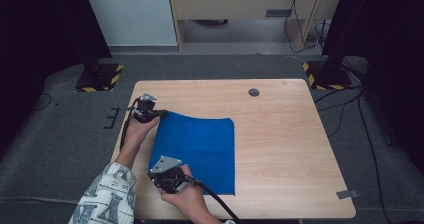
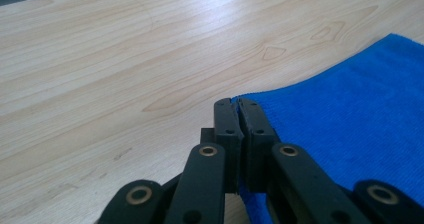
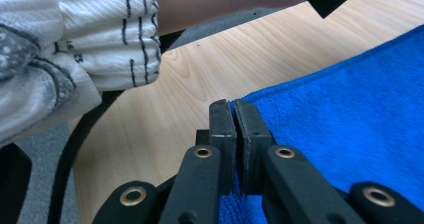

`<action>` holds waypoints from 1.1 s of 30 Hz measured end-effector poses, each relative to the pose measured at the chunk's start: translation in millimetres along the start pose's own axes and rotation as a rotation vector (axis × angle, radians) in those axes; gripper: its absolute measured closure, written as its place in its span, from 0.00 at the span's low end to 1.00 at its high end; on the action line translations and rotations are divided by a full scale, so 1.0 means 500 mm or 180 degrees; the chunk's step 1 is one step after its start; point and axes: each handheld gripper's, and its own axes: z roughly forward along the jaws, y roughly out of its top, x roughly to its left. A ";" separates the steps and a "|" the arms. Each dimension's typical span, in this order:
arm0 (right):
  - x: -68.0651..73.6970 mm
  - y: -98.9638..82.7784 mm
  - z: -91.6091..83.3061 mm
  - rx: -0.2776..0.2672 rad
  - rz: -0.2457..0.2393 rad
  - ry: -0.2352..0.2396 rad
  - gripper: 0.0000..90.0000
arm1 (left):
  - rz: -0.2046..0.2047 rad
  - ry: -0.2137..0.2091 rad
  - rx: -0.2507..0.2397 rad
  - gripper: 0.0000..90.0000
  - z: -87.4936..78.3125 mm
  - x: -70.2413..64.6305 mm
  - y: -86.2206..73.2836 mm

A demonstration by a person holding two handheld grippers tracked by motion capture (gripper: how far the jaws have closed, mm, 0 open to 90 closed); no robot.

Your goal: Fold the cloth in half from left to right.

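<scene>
A blue cloth lies spread on the left half of the wooden table. My left gripper is at its far left corner, jaws shut on that corner of the blue cloth, which is pinched between the pads at my left gripper. Near the front edge, my right gripper is shut on the near left corner of the blue cloth; the fabric edge sits between the pads of my right gripper.
A small dark round hole marks the table's far side. The person's patterned sleeve and forearm hang close in the right gripper view. Black stands with yellow-striped bases flank the table on grey carpet. Bare wood lies right of the cloth.
</scene>
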 end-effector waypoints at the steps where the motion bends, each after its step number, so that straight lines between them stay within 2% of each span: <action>1: -0.004 -0.004 -0.005 -0.0002 0.0011 -0.0005 0.97 | 0.0005 -0.0005 0.0000 0.97 0.005 -0.007 0.003; 4: -0.015 -0.019 -0.022 -0.0002 0.0021 -0.0044 0.97 | 0.0046 -0.0021 0.0033 0.97 0.025 -0.036 0.013; 13: -0.061 -0.087 -0.108 -0.0004 0.0168 -0.0160 0.97 | 0.0192 -0.0085 0.0124 0.97 0.099 -0.138 0.053; 19: -0.088 -0.122 -0.145 0.0051 0.0226 -0.0213 0.97 | 0.0309 -0.0148 0.0192 0.97 0.141 -0.199 0.068; 21: -0.093 -0.129 -0.154 0.0069 0.0212 -0.0222 0.97 | 0.0340 -0.0148 0.0248 0.97 0.152 -0.215 0.073; 26: -0.107 -0.150 -0.178 0.0117 0.0213 -0.0273 0.97 | 0.0322 -0.0150 0.0255 0.97 0.168 -0.238 0.088; 33: -0.122 -0.169 -0.214 0.0155 0.0201 -0.0355 0.97 | 0.0374 -0.0148 0.0266 0.97 0.189 -0.270 0.101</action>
